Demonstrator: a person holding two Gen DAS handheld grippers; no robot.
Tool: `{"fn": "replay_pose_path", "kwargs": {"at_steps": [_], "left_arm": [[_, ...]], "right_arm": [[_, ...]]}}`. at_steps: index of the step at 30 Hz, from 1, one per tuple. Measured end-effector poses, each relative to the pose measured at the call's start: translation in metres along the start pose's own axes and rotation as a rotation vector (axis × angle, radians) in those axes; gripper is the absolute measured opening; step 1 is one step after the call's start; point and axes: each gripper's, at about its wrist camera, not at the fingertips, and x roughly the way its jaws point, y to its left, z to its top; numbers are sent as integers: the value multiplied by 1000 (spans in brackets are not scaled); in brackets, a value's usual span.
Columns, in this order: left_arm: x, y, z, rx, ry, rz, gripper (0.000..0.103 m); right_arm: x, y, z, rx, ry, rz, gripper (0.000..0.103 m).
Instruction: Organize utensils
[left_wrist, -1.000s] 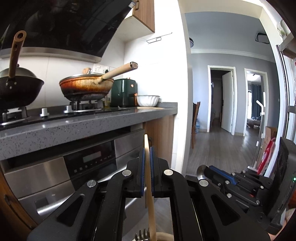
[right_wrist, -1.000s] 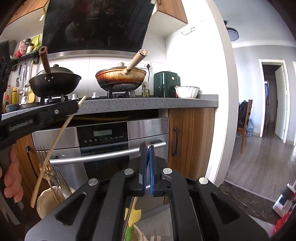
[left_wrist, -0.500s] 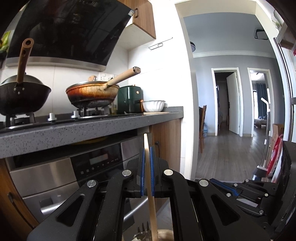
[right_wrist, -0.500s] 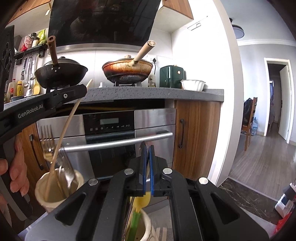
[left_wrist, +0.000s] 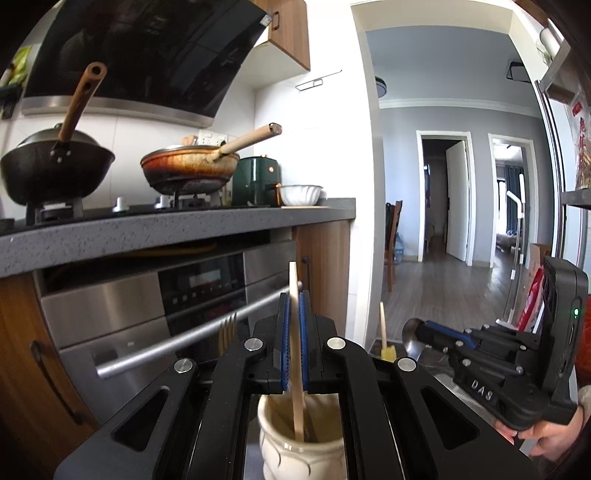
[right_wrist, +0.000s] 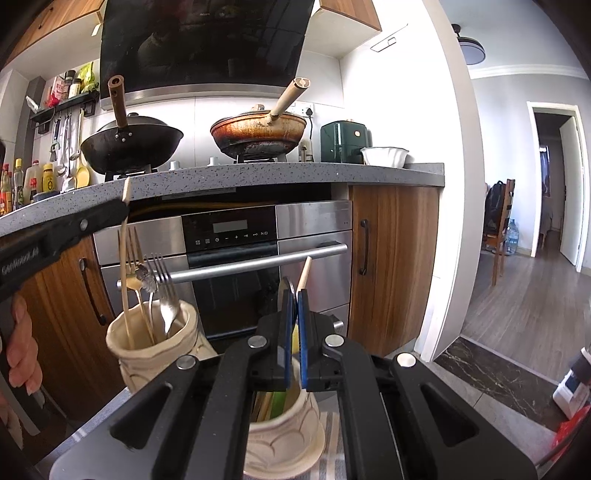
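While the left gripper (left_wrist: 293, 339) hangs over a cream ceramic jar (left_wrist: 299, 443), its jaws are clamped on a thin wooden chopstick (left_wrist: 295, 350) that runs upright between the blue pads, its lower end down inside the jar's mouth. From the right wrist view that same jar (right_wrist: 147, 343) stands to the left, holding the chopstick (right_wrist: 125, 258) along with several metal forks (right_wrist: 162, 280) whose tines point up; the left gripper (right_wrist: 123, 210) reaches in from the left edge, a hand (right_wrist: 22, 347) wrapped around its grip.

The right gripper (right_wrist: 294, 332) has its jaws pressed nearly together on the thin handle of a metal spoon (right_wrist: 285, 291), whose bowl rises just above the pads. Directly below sits a second cream jar (right_wrist: 284, 435) with a scalloped pattern, resting on a striped cloth (right_wrist: 332, 443) and holding a wooden-handled utensil (right_wrist: 304, 273) with a yellow part, plus something green that I cannot identify. In the left wrist view the right gripper (left_wrist: 417, 332) shows at the right with the spoon bowl (left_wrist: 412, 334) at its tip.

Behind both jars stands a steel oven (right_wrist: 229, 243) under a grey speckled worktop (right_wrist: 258, 177), which carries a black wok (right_wrist: 129, 144), a rust-coloured pan (right_wrist: 258, 133), a green appliance (right_wrist: 343, 140) and a white bowl (right_wrist: 384, 155).
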Motion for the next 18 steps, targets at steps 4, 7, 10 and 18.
{"fn": "replay_pose_path", "kwargs": {"at_steps": [4,7,10,18], "left_arm": [[-9,7,-13,-52,27,-13,5],[-8,6,-21,-61,49,-16,5],[-7,6,-28,-69,70,-24,5],[-7,3,-35,-40,75,-21,6]], "right_arm": [[-4,1,-9,5,20,2,3],[-3,1,-14,3,38,7,3],[-2,2,-19,-2,48,10,3],[5,-6,-24,40,92,36,3]]}}
